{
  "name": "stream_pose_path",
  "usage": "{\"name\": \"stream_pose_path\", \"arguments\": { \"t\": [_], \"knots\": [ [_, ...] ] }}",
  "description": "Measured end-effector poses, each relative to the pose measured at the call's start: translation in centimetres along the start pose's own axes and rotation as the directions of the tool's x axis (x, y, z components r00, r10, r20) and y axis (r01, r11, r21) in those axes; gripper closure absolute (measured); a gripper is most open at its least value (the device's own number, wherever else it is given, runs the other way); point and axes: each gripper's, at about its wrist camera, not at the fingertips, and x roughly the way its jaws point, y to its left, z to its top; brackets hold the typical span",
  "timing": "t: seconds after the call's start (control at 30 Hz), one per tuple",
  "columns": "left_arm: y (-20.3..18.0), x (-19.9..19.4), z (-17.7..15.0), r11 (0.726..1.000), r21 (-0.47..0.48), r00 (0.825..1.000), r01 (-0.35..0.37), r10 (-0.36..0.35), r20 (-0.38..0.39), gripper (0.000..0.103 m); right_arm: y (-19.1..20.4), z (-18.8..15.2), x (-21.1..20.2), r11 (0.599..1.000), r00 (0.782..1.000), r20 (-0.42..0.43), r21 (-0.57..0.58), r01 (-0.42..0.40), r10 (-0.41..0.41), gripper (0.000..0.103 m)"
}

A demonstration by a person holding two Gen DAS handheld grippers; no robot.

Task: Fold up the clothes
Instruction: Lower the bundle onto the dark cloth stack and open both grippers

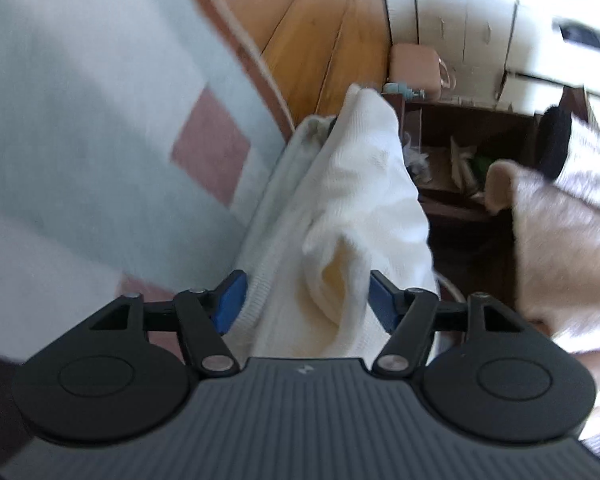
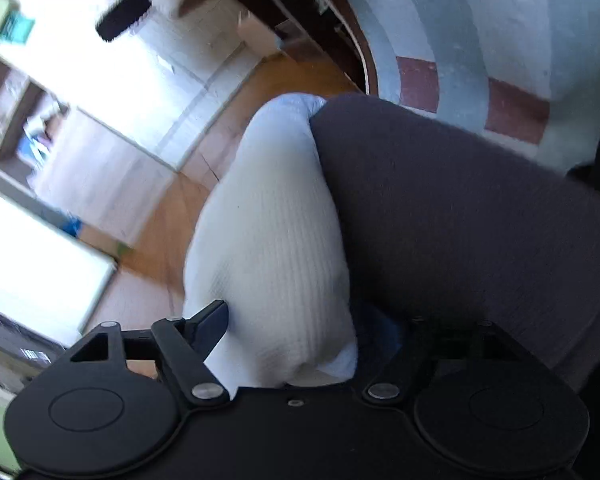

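Left wrist view shows your left tongs (image 1: 305,298) clenched on the white ribbed garment (image 1: 352,216) hanging above the patchwork rug (image 1: 100,140), while your right tongs (image 2: 300,332) grip its other bunched end beside dark grey cloth (image 2: 460,216).

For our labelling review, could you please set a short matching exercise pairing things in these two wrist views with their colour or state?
Things:
1. white knit garment
2. left gripper
3. floor
4. dark fabric

Descriptions:
A. wooden, orange-brown
B. grey, beside the white cloth in the right wrist view
C. bunched between blue pads
D. closed on cloth

Pairs: 1-C, 2-D, 3-A, 4-B
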Motion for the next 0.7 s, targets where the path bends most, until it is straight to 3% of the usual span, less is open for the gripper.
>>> {"name": "stream_pose_path", "arguments": {
  "t": [0.07,0.1,0.13,0.17,0.2,0.27,0.33,0.43,0.57,0.63,0.7],
  "knots": [
    [0.0,0.7,-0.1,1.000,-0.001,1.000,0.003,-0.003,0.001,0.041,0.3,0.1,0.3,1.000,1.000,0.029,-0.016,-0.008,0.009,0.024],
    [-0.5,0.8,-0.1,1.000,0.028,1.000,0.003,-0.003,0.005,0.061,0.5,0.1,0.5,1.000,0.999,0.043,-0.024,-0.013,0.014,0.028],
    [-1.1,0.9,-0.1,0.998,0.063,1.000,0.001,-0.002,0.009,0.078,1.0,0.2,0.6,0.999,0.999,0.053,-0.050,-0.004,0.007,0.059],
    [-2.4,0.9,-0.3,0.992,0.128,1.000,-0.023,0.021,0.014,0.082,2.2,0.4,0.7,0.993,0.998,0.057,-0.114,0.030,-0.024,0.071],
    [-4.0,1.0,-0.5,0.977,0.207,0.998,-0.058,0.054,0.021,0.089,3.5,0.6,0.7,0.982,0.997,0.062,-0.177,0.065,-0.055,0.073],
    [-7.2,1.0,-1.0,0.924,0.361,0.992,-0.126,0.119,0.044,0.092,6.0,1.0,0.7,0.946,0.991,0.080,-0.297,0.130,-0.111,0.077],
    [-10.0,0.9,-1.3,0.884,0.445,0.989,-0.143,0.139,0.041,0.092,8.0,1.7,0.3,0.914,0.983,0.115,-0.366,0.175,-0.143,0.078],
    [-14.5,-0.1,-1.9,0.866,0.495,0.997,-0.074,0.081,0.009,0.092,6.4,1.6,-0.8,0.894,0.965,0.137,-0.365,0.258,-0.222,0.080],
    [-18.3,-1.9,-6.5,0.783,0.621,0.998,0.040,0.004,-0.070,0.092,4.2,1.5,-2.4,0.858,0.931,0.166,-0.362,0.365,-0.326,0.081],
    [-17.4,-0.9,-8.9,0.750,0.661,0.990,-0.018,0.105,-0.092,0.092,3.2,1.5,-3.1,0.835,0.909,0.181,-0.359,0.416,-0.375,0.081],
    [-16.0,0.7,-11.3,0.711,0.697,0.967,-0.096,0.234,-0.105,0.088,2.1,1.5,-3.9,0.810,0.884,0.195,-0.355,0.467,-0.424,0.080]
  ]
}}
